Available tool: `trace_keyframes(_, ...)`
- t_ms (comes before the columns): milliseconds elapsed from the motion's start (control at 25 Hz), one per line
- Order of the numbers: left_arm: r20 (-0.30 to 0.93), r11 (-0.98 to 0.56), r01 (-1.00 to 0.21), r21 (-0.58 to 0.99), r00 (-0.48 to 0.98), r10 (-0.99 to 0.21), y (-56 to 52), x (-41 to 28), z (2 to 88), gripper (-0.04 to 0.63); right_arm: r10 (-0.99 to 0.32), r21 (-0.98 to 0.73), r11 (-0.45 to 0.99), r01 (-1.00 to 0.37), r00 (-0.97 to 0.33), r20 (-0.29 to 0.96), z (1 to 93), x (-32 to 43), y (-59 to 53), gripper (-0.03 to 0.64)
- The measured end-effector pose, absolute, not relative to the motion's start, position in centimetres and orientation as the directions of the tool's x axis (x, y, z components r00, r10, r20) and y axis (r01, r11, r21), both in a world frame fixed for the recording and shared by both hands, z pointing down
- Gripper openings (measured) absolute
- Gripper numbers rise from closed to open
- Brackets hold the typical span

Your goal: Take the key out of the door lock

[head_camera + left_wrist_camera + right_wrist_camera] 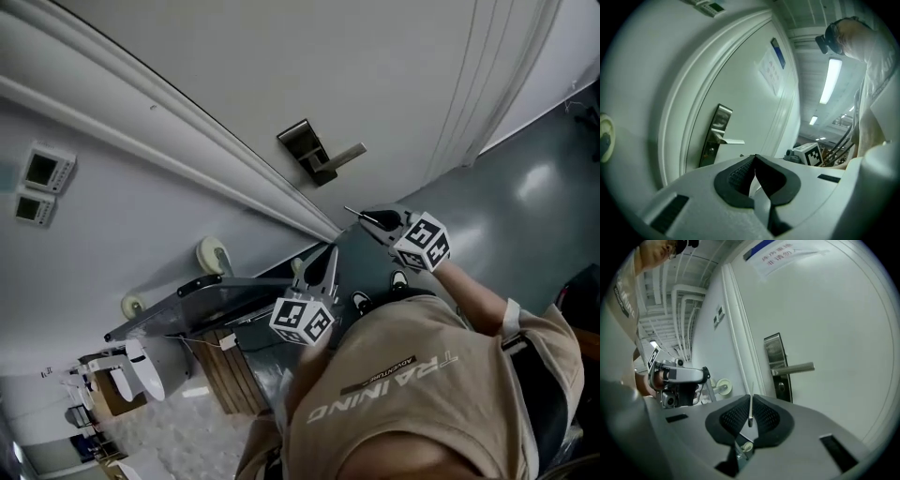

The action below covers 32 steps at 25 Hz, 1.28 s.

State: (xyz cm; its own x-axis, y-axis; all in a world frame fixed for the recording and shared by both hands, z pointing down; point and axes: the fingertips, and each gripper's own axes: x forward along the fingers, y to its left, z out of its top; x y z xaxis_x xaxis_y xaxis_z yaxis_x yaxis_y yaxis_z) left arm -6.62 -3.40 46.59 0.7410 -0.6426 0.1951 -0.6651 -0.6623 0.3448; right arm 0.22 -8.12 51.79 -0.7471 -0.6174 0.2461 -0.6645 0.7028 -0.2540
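**Key clamped in the right gripper, clear of the door lock**

In the right gripper view, the right gripper (750, 399) had its jaws pinched on the key (750, 409). The key was a thin blade seen edge-on, its long axis running out along the jaws toward the door. The lock plate (778, 363) stood above and right of the blade tip, with open door face between them. In the head view that plate (309, 150) lay up and left of the right gripper (375, 221), apart from it. The left gripper (326, 255), lower centre, had its jaws together on nothing and sat farther from the lock. The key looked already withdrawn.
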Motion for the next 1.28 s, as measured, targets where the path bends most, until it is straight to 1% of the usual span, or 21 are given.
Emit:
trace_keyframes(240, 0.12, -0.673, -0.688, 0.271, 0.718, -0.686, -4.5, -9.3, 43.7, 0.009, -0.66, -0.204, 0.689, -0.696, -0.718, 0.221, 49.4, -0.7, -9.1, 0.028)
trace_keyframes(400, 0.121, -0.668, -0.701, 0.251, 0.707, -0.697, -5.1, -10.8, 43.7, 0.009, -0.682, -0.177, 0.685, -0.707, -0.707, 0.186, 47.8, -1.2, -9.9, 0.028)
trace_keyframes(640, 0.127, -0.685, -0.69, 0.233, 0.72, -0.682, -6.4, -11.6, 43.4, 0.009, -0.714, -0.163, 0.67, -0.724, -0.689, 0.127, 45.1, -1.8, -10.9, 0.028)
trace_keyframes(760, 0.125, -0.689, -0.685, 0.238, 0.725, -0.678, -7.1, -11.7, 43.3, 0.009, -0.72, -0.116, 0.676, -0.728, -0.685, 0.109, 43.8, -2.1, -11.0, 0.028)
trace_keyframes(880, 0.108, -0.68, -0.682, 0.268, 0.723, -0.682, -7.8, -11.7, 43.1, 0.009, -0.721, -0.079, 0.68, -0.729, -0.685, 0.106, 43.1, -2.0, -10.8, 0.028)
trace_keyframes(1080, 0.118, -0.677, -0.708, 0.202, 0.704, -0.701, -7.6, -12.1, 42.5, 0.009, -0.725, -0.119, 0.668, -0.734, -0.679, 0.115, 44.2, -1.4, -9.3, 0.028)
trace_keyframes(1280, 0.127, -0.658, -0.717, 0.23, 0.692, -0.71, -6.8, -12.5, 43.5, 0.009, -0.733, -0.115, 0.653, -0.749, -0.663, 0.152, 45.4, -0.3, -8.3, 0.028)
